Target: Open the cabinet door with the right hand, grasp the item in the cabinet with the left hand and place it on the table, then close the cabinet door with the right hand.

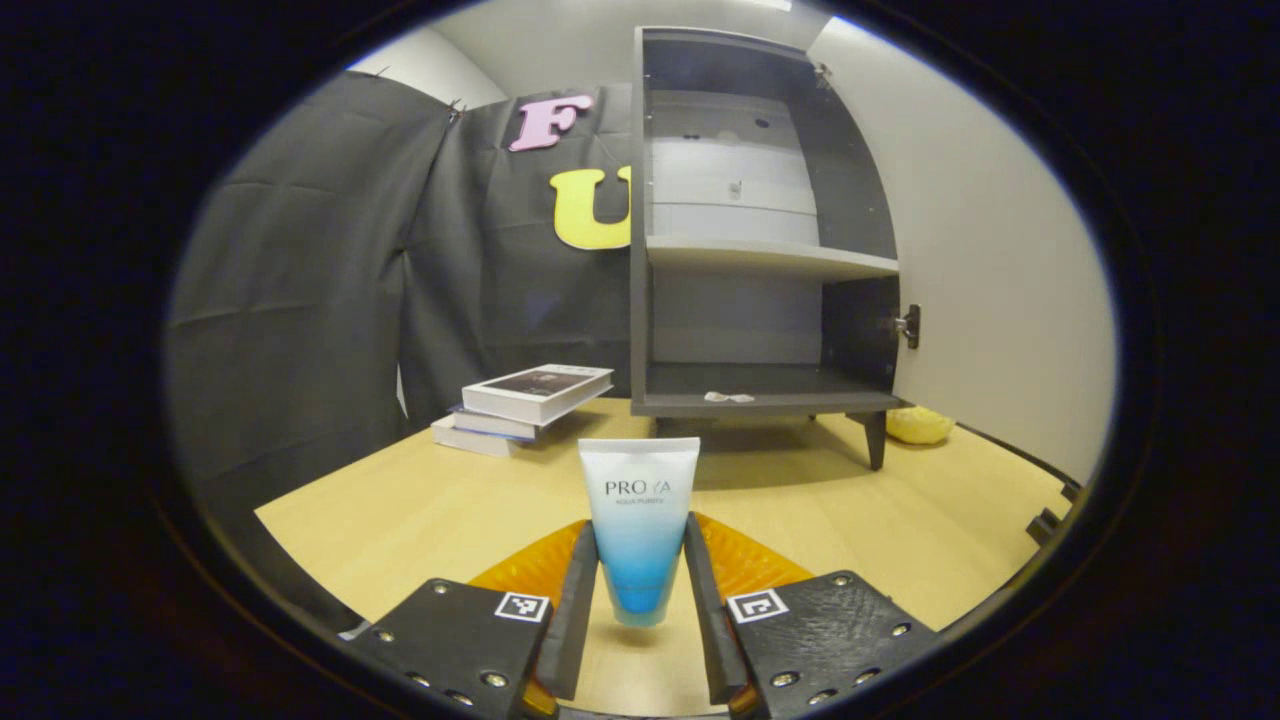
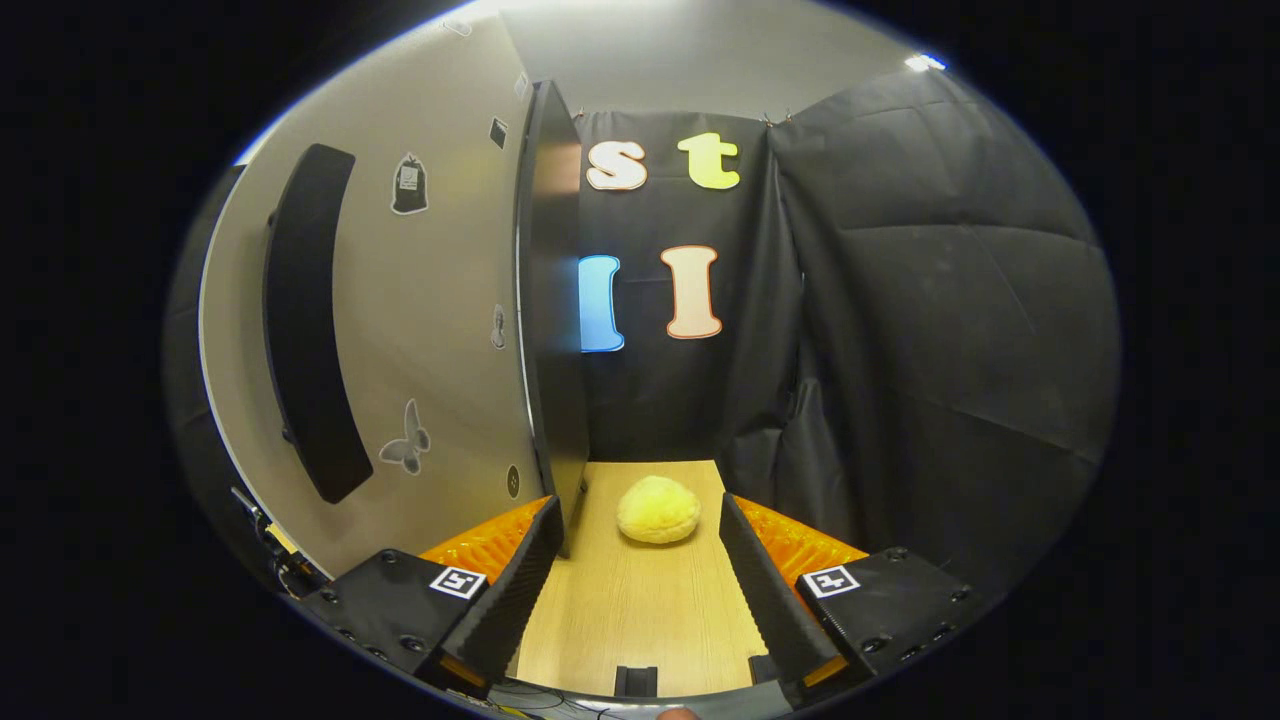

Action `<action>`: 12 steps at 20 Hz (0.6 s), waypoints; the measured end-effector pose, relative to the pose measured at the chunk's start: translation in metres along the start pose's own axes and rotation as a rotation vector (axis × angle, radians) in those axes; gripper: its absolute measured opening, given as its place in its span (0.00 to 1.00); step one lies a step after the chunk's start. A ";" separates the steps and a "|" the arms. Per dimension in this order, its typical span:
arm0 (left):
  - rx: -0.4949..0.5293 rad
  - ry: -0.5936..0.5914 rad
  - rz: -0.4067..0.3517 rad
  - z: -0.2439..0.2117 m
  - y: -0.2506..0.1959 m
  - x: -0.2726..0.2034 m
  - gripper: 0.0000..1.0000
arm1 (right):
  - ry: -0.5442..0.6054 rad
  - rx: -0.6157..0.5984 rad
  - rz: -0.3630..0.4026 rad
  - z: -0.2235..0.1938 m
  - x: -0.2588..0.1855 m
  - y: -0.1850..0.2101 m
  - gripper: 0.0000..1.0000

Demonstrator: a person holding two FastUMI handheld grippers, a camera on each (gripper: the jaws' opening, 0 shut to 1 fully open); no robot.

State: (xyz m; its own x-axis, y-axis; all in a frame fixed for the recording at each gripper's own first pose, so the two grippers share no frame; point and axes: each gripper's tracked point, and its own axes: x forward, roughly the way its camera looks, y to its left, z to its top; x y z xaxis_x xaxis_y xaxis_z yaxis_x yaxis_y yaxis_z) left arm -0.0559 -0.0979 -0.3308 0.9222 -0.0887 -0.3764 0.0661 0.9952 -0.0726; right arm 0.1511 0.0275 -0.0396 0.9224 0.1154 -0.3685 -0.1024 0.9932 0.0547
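In the left gripper view, the left gripper (image 1: 640,590) is clenched on a single tube (image 1: 639,538) that stands upright between its two fingers, cap end down and the wider crimped end up; both fingers press against its lower sides, and whether the cap rests on the table (image 1: 400,510) or hangs just above it cannot be told. Beyond the tube stands one cabinet (image 1: 762,230) on short legs, its door (image 1: 990,260) swung wide open to the right, with one shelf across the middle and a small pale scrap (image 1: 729,397) lying on its bottom board. To the left of the cabinet sits a stack of three books (image 1: 525,405), and at the right, beside a cabinet leg, lies one yellow lump (image 1: 918,425). The table is light wood, backed by black cloth and a pale wall. In the right gripper view, the right gripper (image 2: 635,560) is released, its fingers spread wide with nothing between them. The door's edge (image 2: 555,330) stands just by its left finger, a long dark handle (image 2: 310,320) on the door's face. The yellow lump (image 2: 658,510) lies on the table (image 2: 630,620) ahead, between the fingers' lines but apart from them.
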 end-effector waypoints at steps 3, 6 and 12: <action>-0.005 0.021 0.007 -0.015 0.001 0.000 0.50 | 0.019 0.004 0.009 -0.006 0.002 0.005 0.99; -0.009 0.030 0.007 -0.026 0.000 0.002 0.51 | 0.038 0.004 0.010 -0.012 0.002 0.008 0.99; -0.006 0.048 0.023 -0.041 -0.004 0.001 0.51 | 0.044 0.006 0.002 -0.012 0.004 0.009 0.99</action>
State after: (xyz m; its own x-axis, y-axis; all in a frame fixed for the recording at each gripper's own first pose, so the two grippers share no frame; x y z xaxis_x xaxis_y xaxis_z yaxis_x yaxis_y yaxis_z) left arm -0.0707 -0.1036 -0.3685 0.9040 -0.0681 -0.4221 0.0429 0.9967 -0.0689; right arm 0.1491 0.0371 -0.0520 0.9051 0.1181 -0.4086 -0.1020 0.9929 0.0611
